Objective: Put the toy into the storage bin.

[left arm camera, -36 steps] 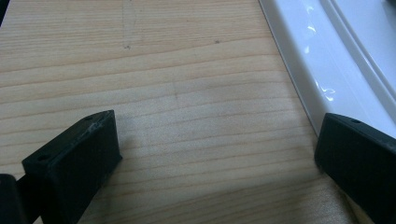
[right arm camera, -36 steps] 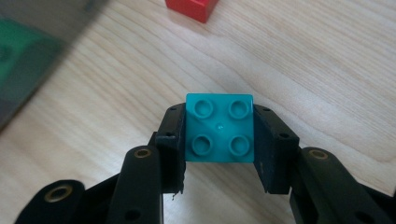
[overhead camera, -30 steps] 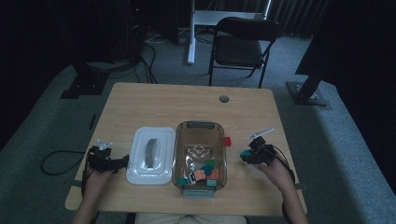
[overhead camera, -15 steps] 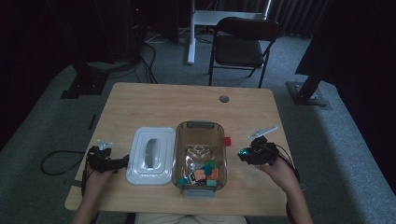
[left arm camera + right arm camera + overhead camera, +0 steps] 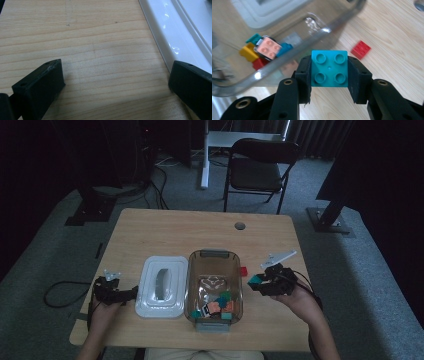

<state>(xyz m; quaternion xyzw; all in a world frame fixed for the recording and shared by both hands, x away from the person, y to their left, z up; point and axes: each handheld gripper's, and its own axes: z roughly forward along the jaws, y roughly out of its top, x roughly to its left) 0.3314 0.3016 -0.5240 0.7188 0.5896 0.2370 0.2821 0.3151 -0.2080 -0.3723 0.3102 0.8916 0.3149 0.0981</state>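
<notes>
My right gripper (image 5: 258, 282) hangs just right of the clear bin (image 5: 191, 270), shut on a teal four-stud brick (image 5: 255, 280). In the right gripper view the teal brick (image 5: 329, 68) sits squeezed between the two black pads of the right gripper (image 5: 329, 75), above the bin's rim (image 5: 287, 60). A red brick (image 5: 360, 49) lies on the wood beyond; it is the red brick (image 5: 243, 271) beside the bin. My left gripper (image 5: 127, 292) rests at the table's left, open, next to the white lid (image 5: 161, 287). In the left gripper view the left gripper (image 5: 116, 72) has bare wood between its jaws.
Inside the bin lie several bricks, among them a pink one (image 5: 268, 47) and a yellow one (image 5: 248, 52). The lid's edge (image 5: 162, 37) runs close to my left gripper's jaw. A folding chair (image 5: 260, 167) stands beyond the table (image 5: 200, 230).
My right gripper has risen with the teal brick in it and edged a little toward the bin. The left gripper has stayed where it was.
</notes>
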